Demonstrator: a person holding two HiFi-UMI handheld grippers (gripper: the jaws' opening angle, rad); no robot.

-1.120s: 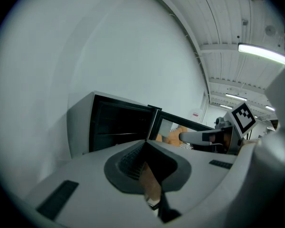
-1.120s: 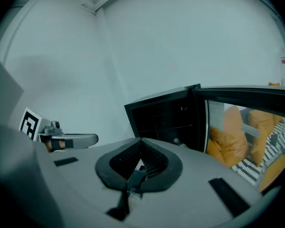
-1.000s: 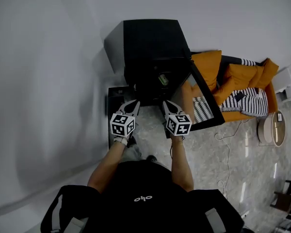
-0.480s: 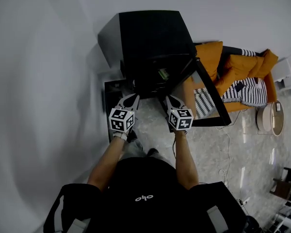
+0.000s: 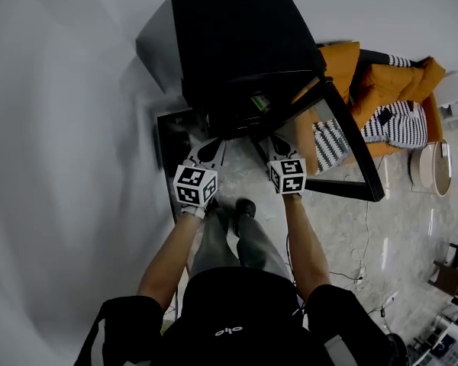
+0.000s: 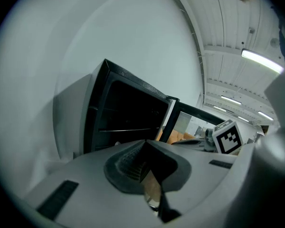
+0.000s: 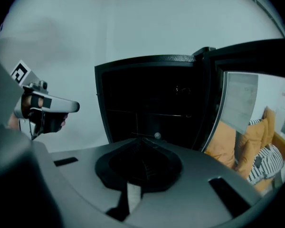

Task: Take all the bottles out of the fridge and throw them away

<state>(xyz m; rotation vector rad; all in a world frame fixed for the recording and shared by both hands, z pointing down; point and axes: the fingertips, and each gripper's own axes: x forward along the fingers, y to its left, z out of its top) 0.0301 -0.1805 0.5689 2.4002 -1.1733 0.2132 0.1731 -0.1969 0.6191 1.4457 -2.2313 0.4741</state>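
Note:
A black fridge stands against the white wall, its glass door swung open to the right. Inside the dark opening a small green-labelled thing shows; I cannot tell its shape. My left gripper and right gripper hover side by side just in front of the opening, both shut and empty. In the left gripper view the jaws meet in front of the fridge. From the right gripper I see dark shelves and a small pale round cap.
A dark flat rectangular thing lies on the floor left of the fridge. An orange sofa with striped cushions sits behind the door, a round white table beside it. A cable trails across the marble floor.
The person has stepped closer, so the fridge and its open door fill more of the head view. Both grippers stayed shut and side by side, now nearer the opening.

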